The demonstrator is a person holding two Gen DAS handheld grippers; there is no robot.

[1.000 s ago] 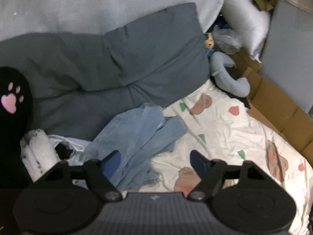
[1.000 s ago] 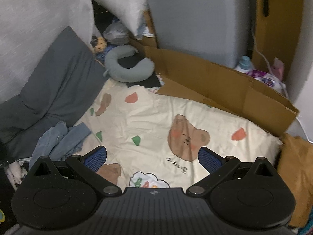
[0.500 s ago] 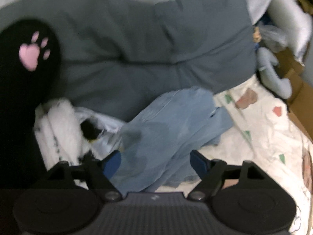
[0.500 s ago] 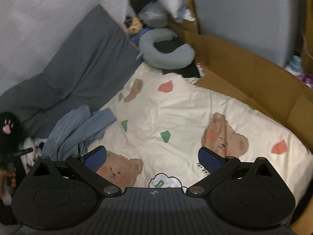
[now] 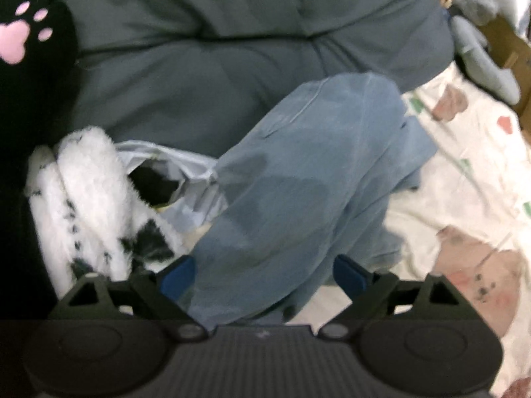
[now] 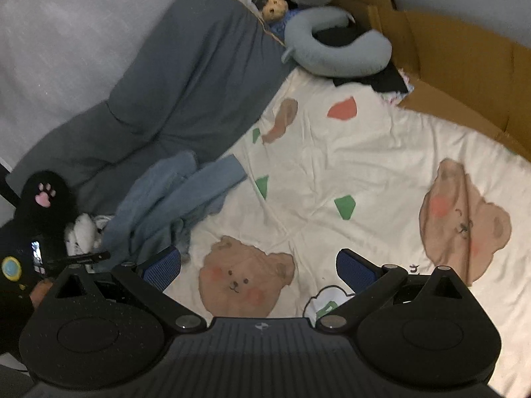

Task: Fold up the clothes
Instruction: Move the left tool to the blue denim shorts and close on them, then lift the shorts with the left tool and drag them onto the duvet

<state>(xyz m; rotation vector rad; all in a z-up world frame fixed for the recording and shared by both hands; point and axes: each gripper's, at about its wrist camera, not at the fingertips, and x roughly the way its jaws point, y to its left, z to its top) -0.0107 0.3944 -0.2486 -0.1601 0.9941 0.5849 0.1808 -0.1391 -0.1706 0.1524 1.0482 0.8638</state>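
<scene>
Left wrist view: left claw [image 5: 264, 273] spread wide, nothing pinched. It is low over the crumpled blue garment [image 5: 298, 179], whose lower folds run between the two blue fingertips [image 5: 177, 273]; whether either pad touches the cloth I cannot tell. The garment lies on the bear-print sheet [image 5: 471, 179], its upper edge against the dark grey quilt [image 5: 205, 66]. To its left: a white fluffy item with black marks [image 5: 86, 192] and a black plush with a pink paw print [image 5: 30, 33].

Right wrist view: right claw [image 6: 259, 272] also spread wide and empty, held above the bare sheet [image 6: 348, 152], over a printed bear face [image 6: 242, 282]. The garment [image 6: 172, 199] sits to its left, apart from it. A grey neck pillow [image 6: 335, 56] lies at the far edge, beside the cardboard [image 6: 458, 66].
</scene>
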